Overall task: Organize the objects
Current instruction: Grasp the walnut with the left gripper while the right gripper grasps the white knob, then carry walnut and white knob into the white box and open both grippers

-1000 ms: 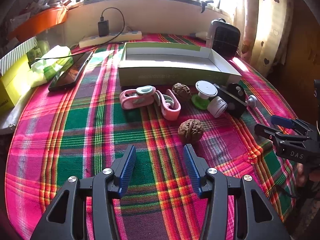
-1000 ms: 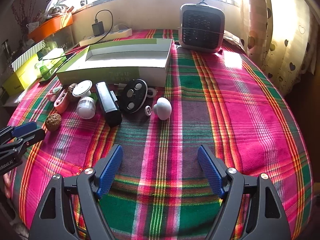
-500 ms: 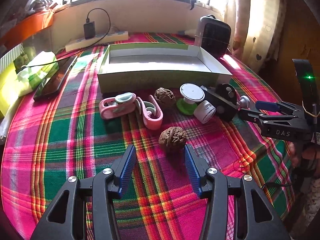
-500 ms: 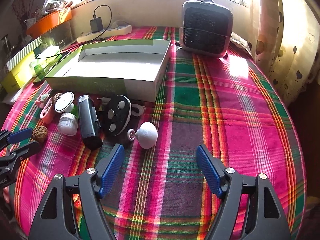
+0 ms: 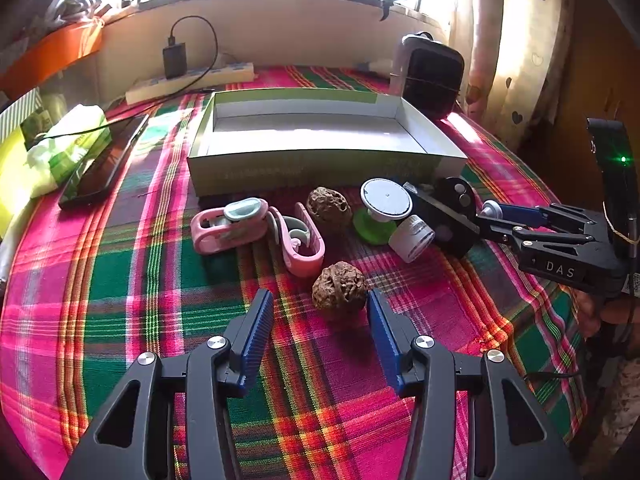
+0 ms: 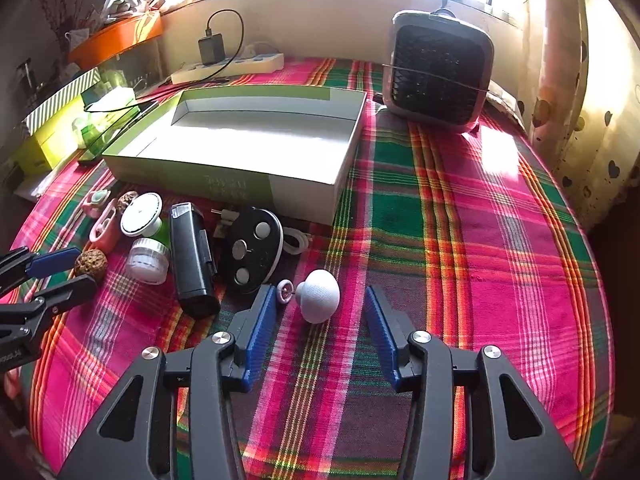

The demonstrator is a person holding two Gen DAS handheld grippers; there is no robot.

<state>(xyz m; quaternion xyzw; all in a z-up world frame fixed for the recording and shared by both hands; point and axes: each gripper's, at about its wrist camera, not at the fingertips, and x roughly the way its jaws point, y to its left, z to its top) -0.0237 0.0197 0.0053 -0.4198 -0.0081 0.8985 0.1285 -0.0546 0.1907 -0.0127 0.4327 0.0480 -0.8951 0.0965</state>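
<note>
- Walnut (image 5: 339,291), near one: lies on the plaid tabletop (image 5: 120,280) between the tips of the left gripper (image 5: 320,316), just beside its right finger; contact cannot be told. The fingers stand apart, holding nothing.
- White mushroom-shaped knob (image 6: 319,295): lies between the tips of the right gripper (image 6: 320,312), whose fingers are closing; a gap shows on each side.
- Clutter row: two pink clips (image 5: 256,232), a second walnut (image 5: 329,204), a green-and-white disc (image 5: 385,204), a white jar (image 6: 147,260), a black bar (image 6: 192,256) and a black oval plate (image 6: 254,248), all packed along the near wall of the open box (image 5: 320,168).
- Box interior: bare and brightly lit.
- Open room: wide bare cloth to the right of the box, up to the heater (image 6: 438,68); the cloth falls away at the rounded edge.
- Left edge: a phone (image 5: 104,160) and a green packet (image 5: 60,144) lie there.
- Hard to make out: the far window is washed out; the small pink wheel (image 6: 285,291) beside the knob is partly hidden by a finger.
</note>
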